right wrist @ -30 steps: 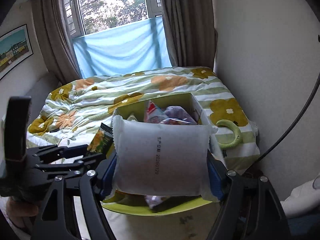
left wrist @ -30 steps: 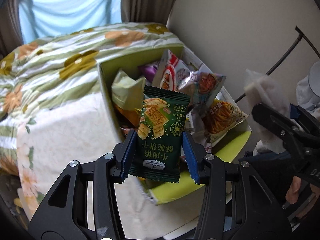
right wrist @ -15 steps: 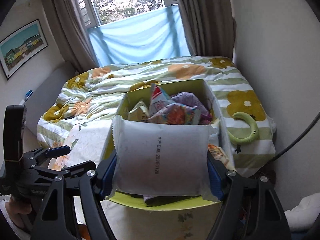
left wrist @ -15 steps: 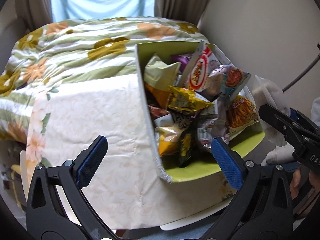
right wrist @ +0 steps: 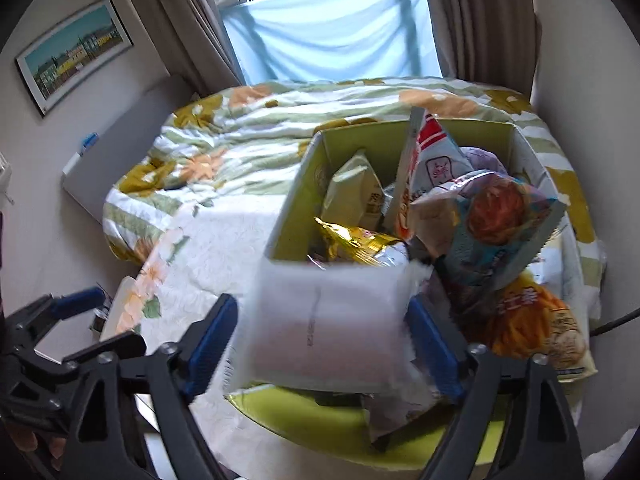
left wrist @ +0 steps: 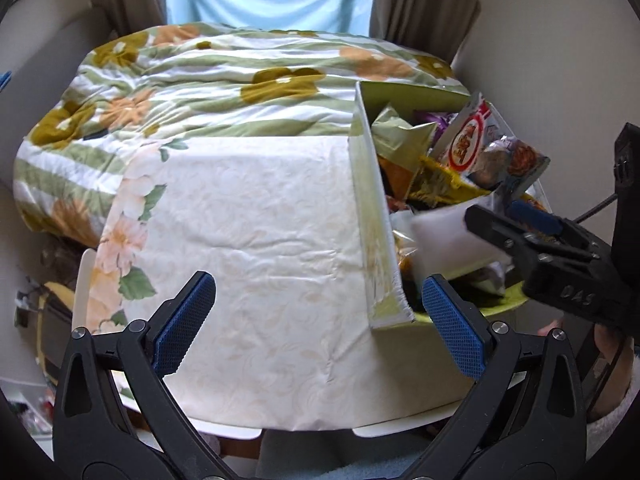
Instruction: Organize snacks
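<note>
I am holding my left gripper [left wrist: 318,324] above the white flowered cloth [left wrist: 256,240], its blue pads [left wrist: 182,322] spread wide and released, nothing between them. My right gripper [right wrist: 322,338] is opening its jaws right now over the near end of the green box [left wrist: 374,216]; the white packet [right wrist: 324,320] is sitting between the pads, blurred, and I am seeing a small gap at the left pad, so the pads are no longer clamping it. In the left view the same white packet [left wrist: 444,240] is showing just in front of the right gripper [left wrist: 520,216], inside the box's open near side, over the other snacks. The box is lying on the cloth at the bed's right side, close to the wall, stuffed with snacks: a pale green pouch [right wrist: 356,192] standing at the back left, a red and white bag [right wrist: 424,160] tilting up behind, a gold wrapper [right wrist: 356,242] lying in the middle, a shiny blue bag with an orange picture [right wrist: 496,220] leaning on the right, an orange chips bag [right wrist: 536,328] spilling over the near right edge. The flowered bedspread [left wrist: 208,76] is covering the bed behind, with a blue sheet [right wrist: 336,32] hanging over the window and a framed picture [right wrist: 74,52] on the left wall. A bit of my hand [right wrist: 36,442] is peeking under the left gripper [right wrist: 52,320] in the right view.
</note>
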Available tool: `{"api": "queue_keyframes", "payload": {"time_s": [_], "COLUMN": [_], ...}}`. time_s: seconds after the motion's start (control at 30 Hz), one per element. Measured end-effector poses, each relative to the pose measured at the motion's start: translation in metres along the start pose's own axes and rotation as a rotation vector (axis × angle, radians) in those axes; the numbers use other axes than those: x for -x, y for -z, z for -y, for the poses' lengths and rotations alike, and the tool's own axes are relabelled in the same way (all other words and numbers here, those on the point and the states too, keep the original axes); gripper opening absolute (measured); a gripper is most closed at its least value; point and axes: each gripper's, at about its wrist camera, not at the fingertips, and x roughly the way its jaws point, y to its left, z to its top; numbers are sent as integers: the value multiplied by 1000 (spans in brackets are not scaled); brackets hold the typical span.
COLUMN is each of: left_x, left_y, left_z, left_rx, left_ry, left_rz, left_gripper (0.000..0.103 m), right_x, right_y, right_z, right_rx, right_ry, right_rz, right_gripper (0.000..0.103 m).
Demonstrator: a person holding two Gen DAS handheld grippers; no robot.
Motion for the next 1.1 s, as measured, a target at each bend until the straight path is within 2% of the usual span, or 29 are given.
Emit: {"api": "queue_keyframes", "payload": {"time_s": [0.03, 0.2, 0.37, 0.53, 0.67, 0.9, 1.1], "left_x": [2, 7, 23, 56, 98, 173, 203], "left_y": [3, 17, 20, 18, 18, 38, 65], "left_z": [-1, -6, -4, -7, -16, -33, -52], "left_rx": [0, 2, -14, -48, -51, -67, -50], "left_ry": [-4, -4, 0, 20, 32, -30, -48], "left_rz": [0, -3, 32, 108, 210, 397, 451], "left_gripper": [102, 102, 102, 102, 102, 102, 102], "right_x": [3, 14, 29, 67, 110, 170, 198], "right_y": [1, 15, 24, 20, 19, 32, 56], "right_z": [0, 6, 3, -19, -49, -94, -121], "right_rx": [2, 6, 1, 40, 82, 46, 46], "right_ry": [10, 64, 111, 190, 266, 324, 353], "right_rz": [9, 1, 11, 93, 182, 305, 370], "right_gripper": [102, 102, 102, 102, 102, 102, 102]}}
